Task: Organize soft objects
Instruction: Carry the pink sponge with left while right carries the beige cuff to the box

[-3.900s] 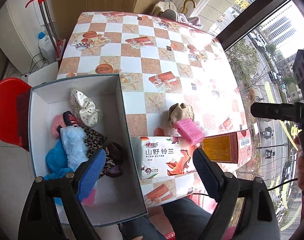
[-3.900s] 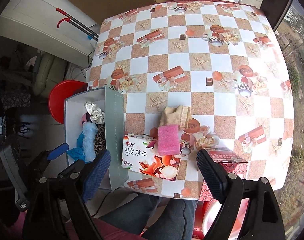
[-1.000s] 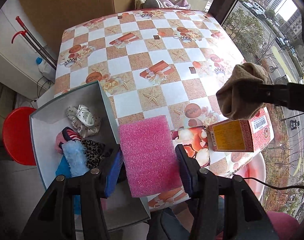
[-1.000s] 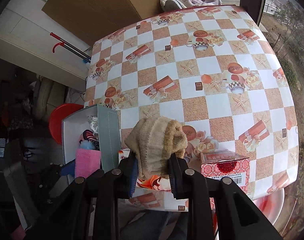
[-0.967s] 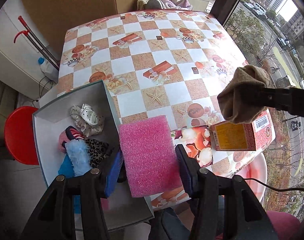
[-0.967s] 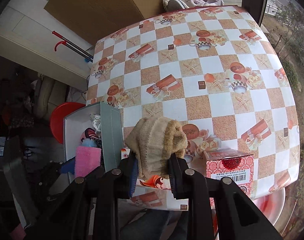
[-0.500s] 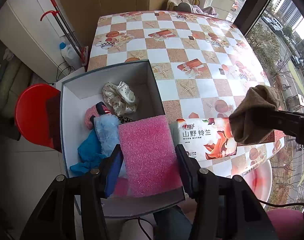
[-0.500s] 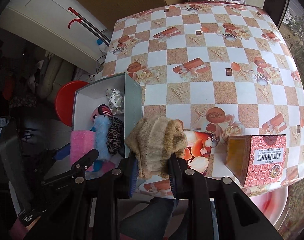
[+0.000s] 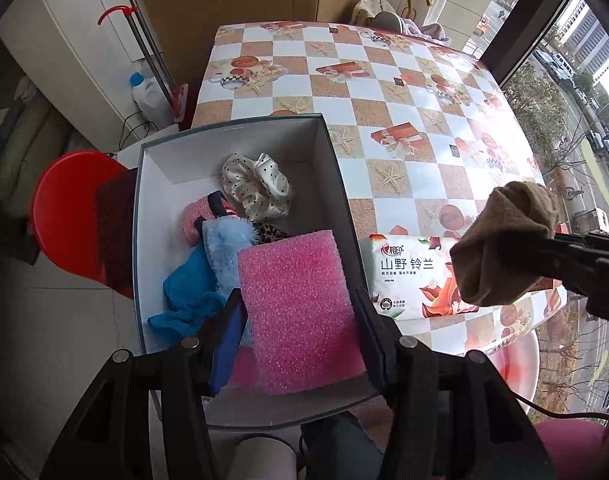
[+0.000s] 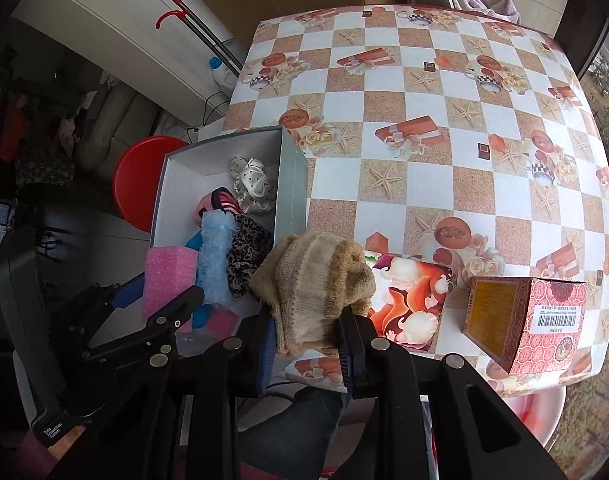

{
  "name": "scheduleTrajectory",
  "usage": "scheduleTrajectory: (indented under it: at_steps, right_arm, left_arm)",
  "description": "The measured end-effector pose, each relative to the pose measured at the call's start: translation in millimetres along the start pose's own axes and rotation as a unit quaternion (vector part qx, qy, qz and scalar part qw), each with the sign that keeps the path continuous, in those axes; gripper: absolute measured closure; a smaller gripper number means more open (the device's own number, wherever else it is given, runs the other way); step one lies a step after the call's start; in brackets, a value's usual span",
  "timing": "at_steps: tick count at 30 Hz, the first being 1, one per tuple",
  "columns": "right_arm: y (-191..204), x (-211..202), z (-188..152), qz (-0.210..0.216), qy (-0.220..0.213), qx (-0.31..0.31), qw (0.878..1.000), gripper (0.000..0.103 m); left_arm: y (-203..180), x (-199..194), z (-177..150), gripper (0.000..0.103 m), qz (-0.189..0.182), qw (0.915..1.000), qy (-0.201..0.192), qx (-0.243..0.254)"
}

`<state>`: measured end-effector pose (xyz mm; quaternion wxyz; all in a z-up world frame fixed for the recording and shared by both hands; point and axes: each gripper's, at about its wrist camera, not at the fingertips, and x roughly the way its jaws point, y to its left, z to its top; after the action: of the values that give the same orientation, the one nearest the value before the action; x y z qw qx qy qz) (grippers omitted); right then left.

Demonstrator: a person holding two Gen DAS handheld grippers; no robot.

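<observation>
Left gripper point(image 9: 300, 312) clamps a pink rectangular foam sponge point(image 9: 298, 312) above the open grey cardboard box point(image 9: 328, 136), likely for dropping in. Right gripper point(image 10: 306, 338) squeezes a beige knitted sock bundle point(image 10: 312, 276) just beside the box, probably next.

pink sponge point(image 9: 300, 312) blocks the box point(image 9: 240, 132) floor beneath it (near corner unreadable). Tan sock point(image 10: 316, 276) covers tissue pack point(image 10: 408, 300) left end. Small print on red carton point(image 10: 552, 320) illegible.
</observation>
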<state>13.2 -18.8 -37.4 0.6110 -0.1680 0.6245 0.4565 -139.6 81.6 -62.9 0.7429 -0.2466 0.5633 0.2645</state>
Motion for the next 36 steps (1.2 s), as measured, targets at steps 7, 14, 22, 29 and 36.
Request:
scheduleTrajectory:
  at_steps: [7, 14, 22, 29, 36]
  right_arm:
    - [5.9, 1.2, 2.5, -0.003, 0.004, -0.009, 1.0, 0.075]
    - [7.5, 1.9, 2.9, -0.004, 0.005, -0.009, 1.0, 0.075]
    - [9.7, 4.6, 4.3, -0.006, 0.009, -0.013, 1.0, 0.075]
    - [12.7, 6.0, 5.4, -0.006, 0.012, -0.02, 1.0, 0.075]
    - [15.8, 8.6, 6.9, -0.007, 0.015, -0.024, 1.0, 0.075]
  left_arm:
    - [1.1, -0.3, 0.0, 0.046, -0.003, 1.0, -0.002, 0.001]
    - [1.3, -0.6, 0.3, 0.046, -0.002, 1.0, -0.002, 0.0]
    - [3.8, -0.7, 1.1, 0.046, -0.002, 1.0, -0.002, -0.003]
    - [8.4, 0.6, 0.1, 0.046, -0.004, 1.0, -0.001, -0.008]
    - [11.7, 1.8, -1.5, 0.046, -0.004, 0.9999, 0.0, -0.014]
